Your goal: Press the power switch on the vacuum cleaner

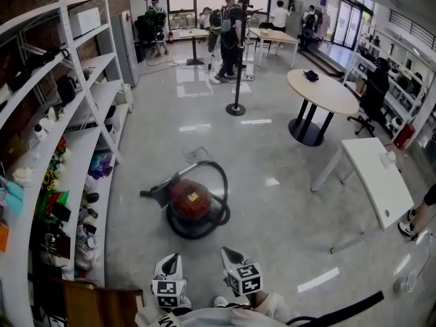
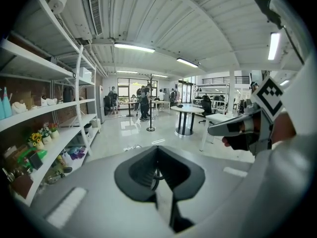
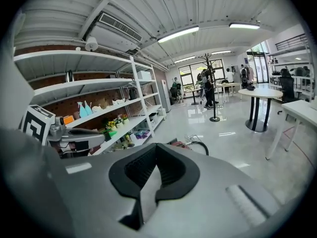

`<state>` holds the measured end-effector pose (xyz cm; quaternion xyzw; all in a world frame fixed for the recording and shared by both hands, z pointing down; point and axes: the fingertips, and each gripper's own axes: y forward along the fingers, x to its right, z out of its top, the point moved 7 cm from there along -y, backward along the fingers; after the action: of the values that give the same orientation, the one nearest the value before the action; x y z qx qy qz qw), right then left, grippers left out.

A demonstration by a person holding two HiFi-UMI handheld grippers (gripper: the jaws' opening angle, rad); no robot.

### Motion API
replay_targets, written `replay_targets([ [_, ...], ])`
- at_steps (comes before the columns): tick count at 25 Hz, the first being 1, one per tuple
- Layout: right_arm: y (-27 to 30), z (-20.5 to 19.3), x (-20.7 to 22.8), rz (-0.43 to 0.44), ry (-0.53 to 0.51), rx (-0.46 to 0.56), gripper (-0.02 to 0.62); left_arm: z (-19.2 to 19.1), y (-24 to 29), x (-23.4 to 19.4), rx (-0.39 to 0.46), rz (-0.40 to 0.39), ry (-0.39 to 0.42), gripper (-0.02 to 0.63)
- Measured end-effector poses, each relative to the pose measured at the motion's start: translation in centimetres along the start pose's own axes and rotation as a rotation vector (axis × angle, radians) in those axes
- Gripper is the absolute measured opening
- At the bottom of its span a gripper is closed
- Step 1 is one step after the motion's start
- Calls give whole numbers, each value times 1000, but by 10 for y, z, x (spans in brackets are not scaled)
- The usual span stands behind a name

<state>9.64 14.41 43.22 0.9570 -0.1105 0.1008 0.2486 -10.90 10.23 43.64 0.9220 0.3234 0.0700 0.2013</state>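
The vacuum cleaner (image 1: 190,200), a red canister with a black hose looped around it, sits on the glossy floor a short way ahead of me. My left gripper (image 1: 171,259) and right gripper (image 1: 229,255) are held side by side close to my body. They point forward, short of the vacuum and touching nothing. Both have their jaws together with nothing between them. In the left gripper view the left gripper (image 2: 157,168) hides the vacuum, and the right gripper (image 2: 237,128) shows at the right. In the right gripper view a bit of the vacuum (image 3: 184,145) and its hose (image 3: 202,146) shows above the right gripper (image 3: 155,176).
White shelving (image 1: 76,112) full of small items runs along the left. A white rectangular table (image 1: 379,182) stands at the right, a round table (image 1: 324,91) behind it. A pole stand (image 1: 236,106) and several people (image 1: 228,33) are farther back.
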Motion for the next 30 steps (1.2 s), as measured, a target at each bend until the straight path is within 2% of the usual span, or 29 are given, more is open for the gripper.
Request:
replay_targets([
  [12, 29, 0, -84, -18, 3, 20, 2, -16, -37, -81, 15, -15, -4, 0],
  [17, 28, 1, -114, -61, -1, 63, 0, -20, -56, -105, 34, -43, 4, 0],
  [24, 17, -6, -142, -112, 15, 80, 0, -28, -70, -125, 42, -88, 15, 0],
  [30, 2, -22, -143, -164, 36, 61, 0, -33, -69, -115, 27, -144, 20, 0],
])
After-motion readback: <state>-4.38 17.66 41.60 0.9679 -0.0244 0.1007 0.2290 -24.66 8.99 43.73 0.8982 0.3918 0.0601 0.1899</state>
